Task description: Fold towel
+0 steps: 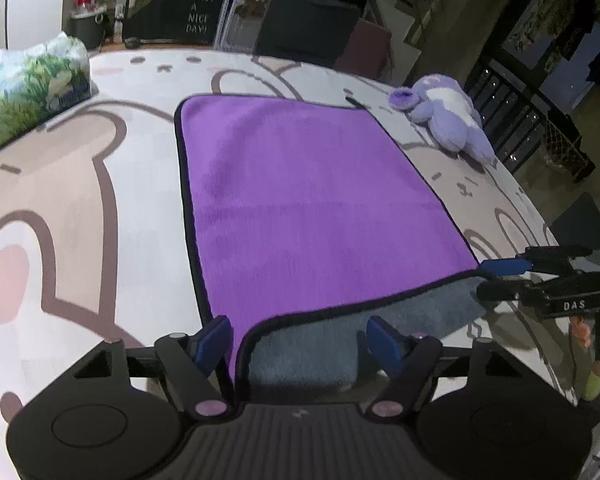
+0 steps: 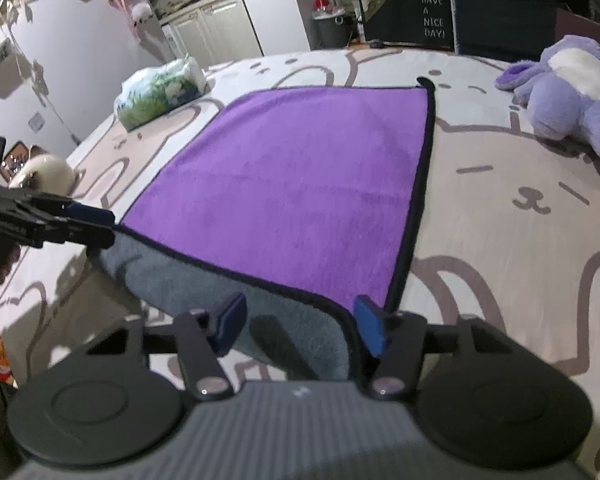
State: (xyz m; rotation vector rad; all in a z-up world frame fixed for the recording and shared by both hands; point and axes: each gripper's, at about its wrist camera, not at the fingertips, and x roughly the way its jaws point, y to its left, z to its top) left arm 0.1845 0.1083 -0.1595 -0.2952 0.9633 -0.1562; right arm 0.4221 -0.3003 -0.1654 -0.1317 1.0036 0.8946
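Observation:
A purple towel (image 1: 308, 200) with a black hem lies spread on the bear-print cover; it also shows in the right wrist view (image 2: 308, 184). Its near edge is lifted and turned, showing the grey underside (image 1: 340, 332) (image 2: 204, 280). My left gripper (image 1: 300, 344) is open, its blue pads on either side of the near left corner. My right gripper (image 2: 296, 324) is open around the near right corner. Each gripper appears in the other's view at the opposite corner: the right one (image 1: 500, 276), the left one (image 2: 100, 224), jaws close together there.
A purple plush toy (image 1: 448, 116) (image 2: 572, 96) lies to the towel's right. A plastic-wrapped pack (image 1: 28, 88) (image 2: 160, 92) sits at the far left. A white round object (image 2: 48, 176) sits off the left edge. Furniture and a dark sign stand behind.

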